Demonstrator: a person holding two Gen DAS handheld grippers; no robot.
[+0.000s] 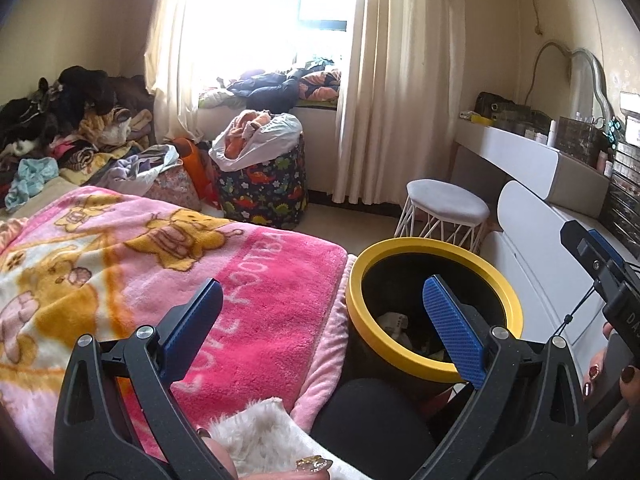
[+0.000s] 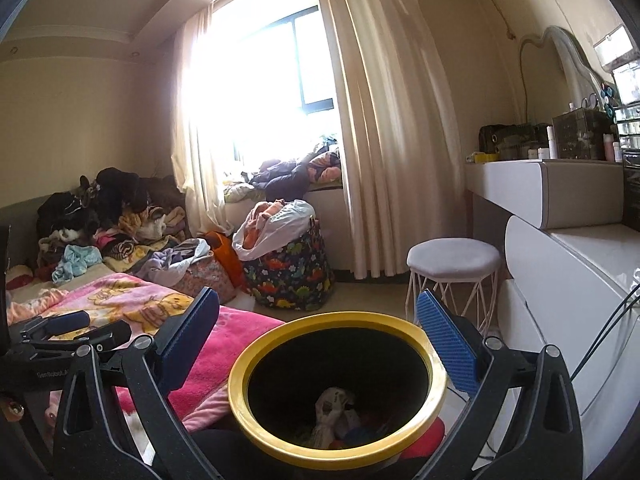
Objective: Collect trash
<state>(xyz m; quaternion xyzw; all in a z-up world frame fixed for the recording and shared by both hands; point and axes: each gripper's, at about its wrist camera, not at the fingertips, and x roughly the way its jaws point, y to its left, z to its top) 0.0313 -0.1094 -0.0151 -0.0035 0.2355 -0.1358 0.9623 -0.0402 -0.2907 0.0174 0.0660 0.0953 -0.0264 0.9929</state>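
A black trash bin with a yellow rim (image 1: 436, 248) stands beside the bed; it also shows in the right wrist view (image 2: 340, 320). Crumpled paper trash (image 2: 332, 408) lies inside it, partly visible in the left wrist view (image 1: 394, 322). My left gripper (image 1: 324, 312) is open and empty, over the pink blanket's edge and the bin's left side. My right gripper (image 2: 320, 320) is open and empty, held just above the bin's mouth. The right gripper's body shows at the right edge of the left wrist view (image 1: 600, 268); the left gripper shows at the left of the right wrist view (image 2: 72, 330).
A pink cartoon blanket (image 1: 160, 264) covers the bed. A pile of clothes (image 1: 72, 120) lies at the bed's far end. A dinosaur-print laundry basket (image 1: 264, 184) and a white stool (image 1: 444, 208) stand on the floor. A white dresser (image 1: 532, 184) lines the right wall.
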